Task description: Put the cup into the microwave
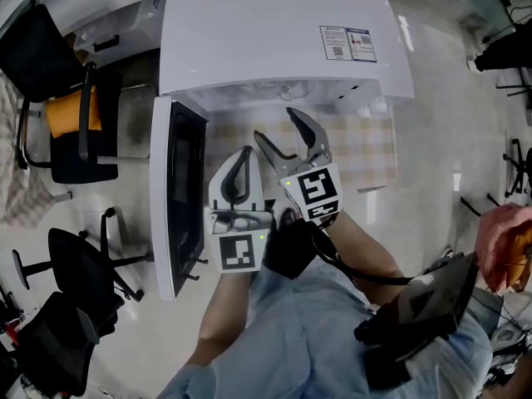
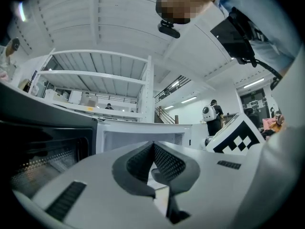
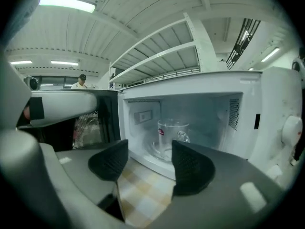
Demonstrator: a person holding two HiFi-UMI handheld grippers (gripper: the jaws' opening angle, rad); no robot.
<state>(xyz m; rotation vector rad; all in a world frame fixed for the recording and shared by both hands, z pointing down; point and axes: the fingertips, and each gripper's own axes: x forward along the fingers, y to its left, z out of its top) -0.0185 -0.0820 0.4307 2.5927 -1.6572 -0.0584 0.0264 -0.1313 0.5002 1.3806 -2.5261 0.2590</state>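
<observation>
Abreast before microwave [image 1: 274, 32]: left gripper [image 1: 245, 151], right gripper [image 1: 274, 123]

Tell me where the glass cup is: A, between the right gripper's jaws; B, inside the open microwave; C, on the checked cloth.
B: the cup stands inside the microwave, beyond the right gripper, whose jaws are apart with nothing between them.

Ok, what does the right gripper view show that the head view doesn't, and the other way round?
Only the right gripper view: the glass cup standing inside the microwave, beyond the right gripper's open jaws. Only the head view: the sticker on the microwave's top, and chairs on the left. Both: the open door and the checked cloth.
</observation>
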